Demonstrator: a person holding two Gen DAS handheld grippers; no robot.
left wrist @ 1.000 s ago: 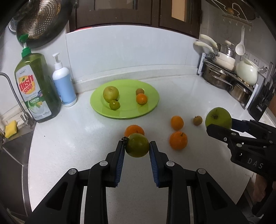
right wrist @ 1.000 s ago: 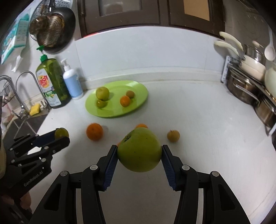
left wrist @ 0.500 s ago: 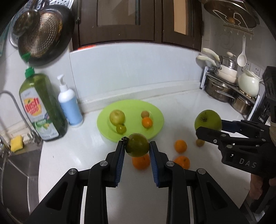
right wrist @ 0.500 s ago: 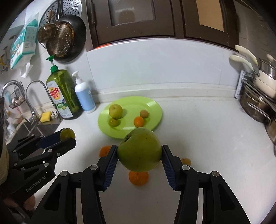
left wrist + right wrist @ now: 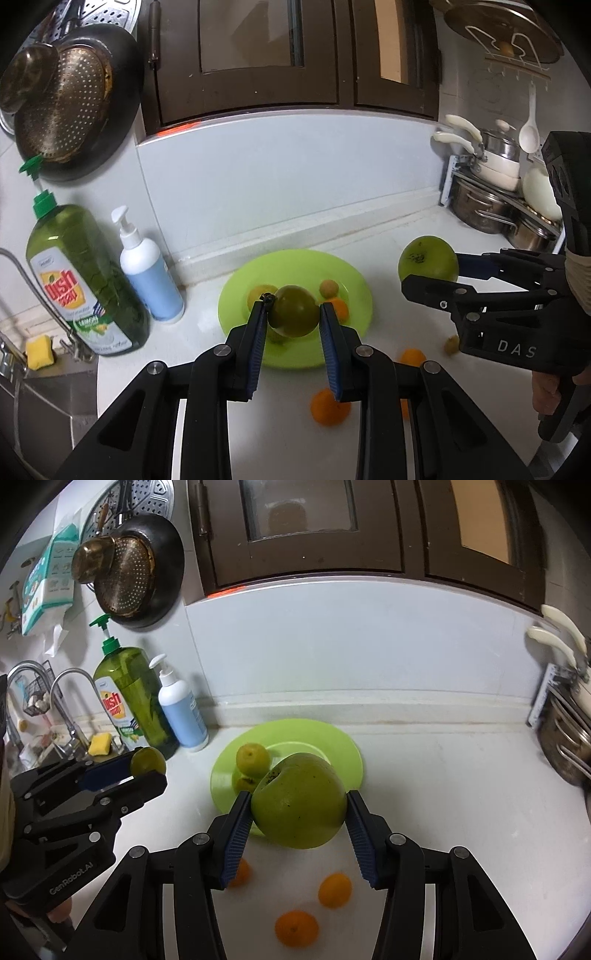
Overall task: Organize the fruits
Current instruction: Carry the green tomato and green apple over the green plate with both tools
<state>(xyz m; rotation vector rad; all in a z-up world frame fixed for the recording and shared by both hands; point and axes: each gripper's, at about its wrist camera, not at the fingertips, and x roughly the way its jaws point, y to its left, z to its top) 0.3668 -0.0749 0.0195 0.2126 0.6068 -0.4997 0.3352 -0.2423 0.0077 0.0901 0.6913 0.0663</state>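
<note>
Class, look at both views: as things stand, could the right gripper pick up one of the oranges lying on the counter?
Probably not yet. The right gripper is shut on a large green apple, so its jaws are full. The oranges lie uncovered on the counter, but the apple must be set down first.

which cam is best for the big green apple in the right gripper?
Left wrist: the big green apple shows whole from the side, clamped in the right gripper. Right wrist sees it close, filling the jaws and hiding part of the green plate.
</note>
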